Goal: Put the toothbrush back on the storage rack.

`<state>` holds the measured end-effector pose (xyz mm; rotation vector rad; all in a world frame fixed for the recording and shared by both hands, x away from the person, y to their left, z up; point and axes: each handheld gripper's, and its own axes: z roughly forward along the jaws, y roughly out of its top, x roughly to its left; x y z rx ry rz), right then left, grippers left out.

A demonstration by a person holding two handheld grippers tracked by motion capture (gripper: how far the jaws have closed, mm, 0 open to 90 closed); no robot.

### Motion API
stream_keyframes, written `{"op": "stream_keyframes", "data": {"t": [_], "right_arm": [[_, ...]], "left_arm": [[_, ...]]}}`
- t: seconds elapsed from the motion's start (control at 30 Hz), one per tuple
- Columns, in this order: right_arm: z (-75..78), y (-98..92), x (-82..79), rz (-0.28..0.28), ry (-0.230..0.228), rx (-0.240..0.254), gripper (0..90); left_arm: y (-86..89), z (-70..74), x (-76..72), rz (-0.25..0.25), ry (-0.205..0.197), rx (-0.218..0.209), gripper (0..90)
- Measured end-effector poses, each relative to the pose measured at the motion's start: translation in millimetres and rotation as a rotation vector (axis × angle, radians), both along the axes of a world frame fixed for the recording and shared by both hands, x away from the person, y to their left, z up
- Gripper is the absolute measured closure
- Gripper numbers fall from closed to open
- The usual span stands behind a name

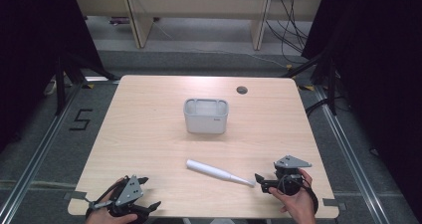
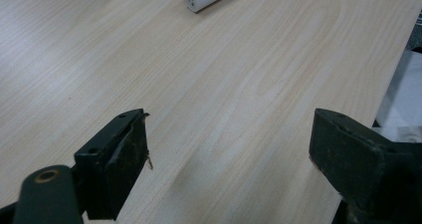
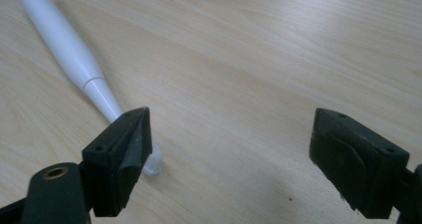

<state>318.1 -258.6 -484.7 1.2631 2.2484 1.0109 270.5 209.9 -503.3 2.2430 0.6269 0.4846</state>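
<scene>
**Fig.: White tapered tool lying flat, both grippers released**

I see the white plastic tapered wand (image 1: 219, 172) lying flat on the light wood table (image 1: 149, 129), long axis diagonal, thick end toward grey plastic bin (image 1: 206, 116), thin tip toward my right gripper (image 1: 260, 180). R jaws wide apart, gripping nothing; tip just beside one jaw. Left gripper (image 1: 148, 193): jaws apart, nothing between.
</scene>
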Motion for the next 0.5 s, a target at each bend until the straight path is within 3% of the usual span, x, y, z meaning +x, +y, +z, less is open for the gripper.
{"op": "stream_keyframes", "data": {"t": [0.1,0.13,0.23,0.27,0.3,0.37,0.5], "right_arm": [[0.5,0.2,-0.2,0.014,-0.010,0.003,20.0],[2.8,2.0,-2.3,-0.008,0.009,0.005,22.1],[4.2,5.0,-4.2,-0.001,0.021,0.025,27.2],[5.5,5.8,-4.2,0.028,-0.019,0.013,35.1],[5.5,5.8,-4.2,0.028,-0.019,0.013,35.1],[9.4,13.3,-8.9,0.040,0.002,0.039,45.6],[15.6,21.5,-12.8,0.084,-0.028,0.055,59.2]], "left_arm": [[-0.6,-1.0,-0.1,-0.002,0.000,-0.011,14.9],[-0.9,-0.7,-0.4,-0.002,0.007,-0.015,14.9],[-0.9,-0.6,-0.2,-0.003,0.008,-0.010,14.9],[-1.0,-1.8,-0.1,-0.006,0.007,-0.022,14.9],[-1.0,-1.8,-0.1,-0.006,0.007,-0.022,14.9],[-0.4,-0.7,-0.1,-0.001,0.010,-0.014,14.9],[-0.8,-1.8,-0.1,-0.003,0.003,-0.026,14.9]]}}
